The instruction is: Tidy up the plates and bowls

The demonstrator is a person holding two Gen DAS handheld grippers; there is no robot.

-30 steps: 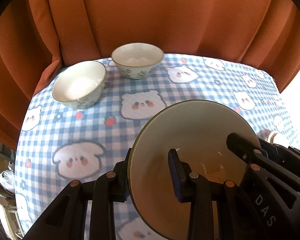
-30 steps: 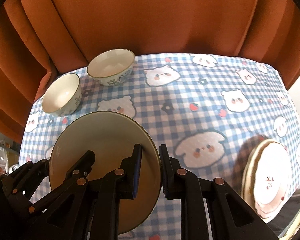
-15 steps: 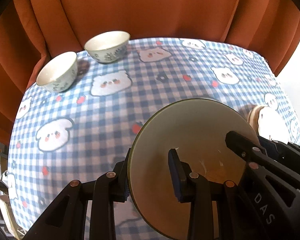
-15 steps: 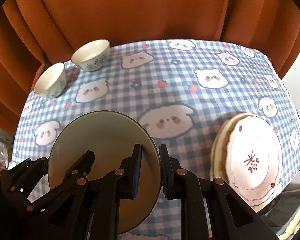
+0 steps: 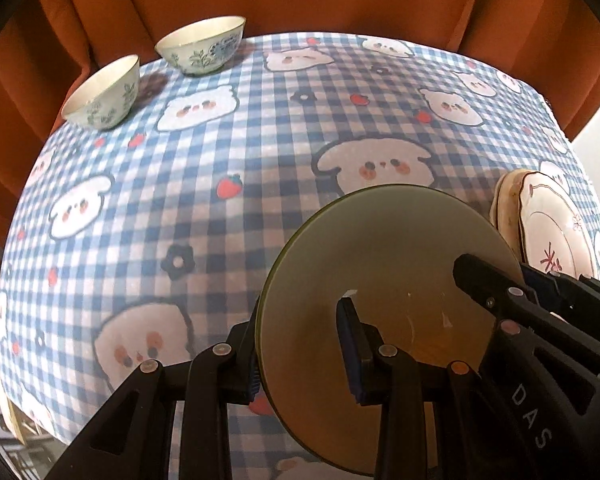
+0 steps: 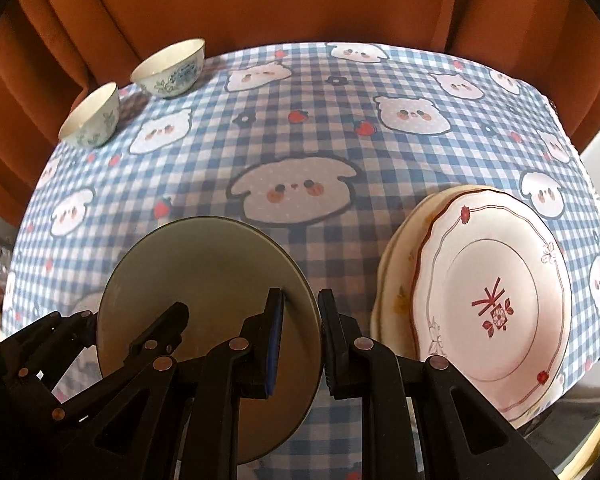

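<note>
Hiding tablecloth (image 5: 260,160): claw-held plate (image 5: 380,272)

A home dining spot, by the look of it. The table (image 6: 300,92) wears a blue gingham cloth printed with cartoon animals, rust-orange curtains (image 6: 300,0) hang behind, and patterned bowls (image 5: 200,46) and plates (image 6: 496,296) sit out.

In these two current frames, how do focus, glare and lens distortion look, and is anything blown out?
Left wrist view: strong fisheye bulge in the tablecloth, sharp throughout, white sliver at right edge blown out, small glints on the held plate. Right wrist view: same bulge, patterned plate evenly lit, soft shadow beside the two bowls, overexposed right edge.
</note>
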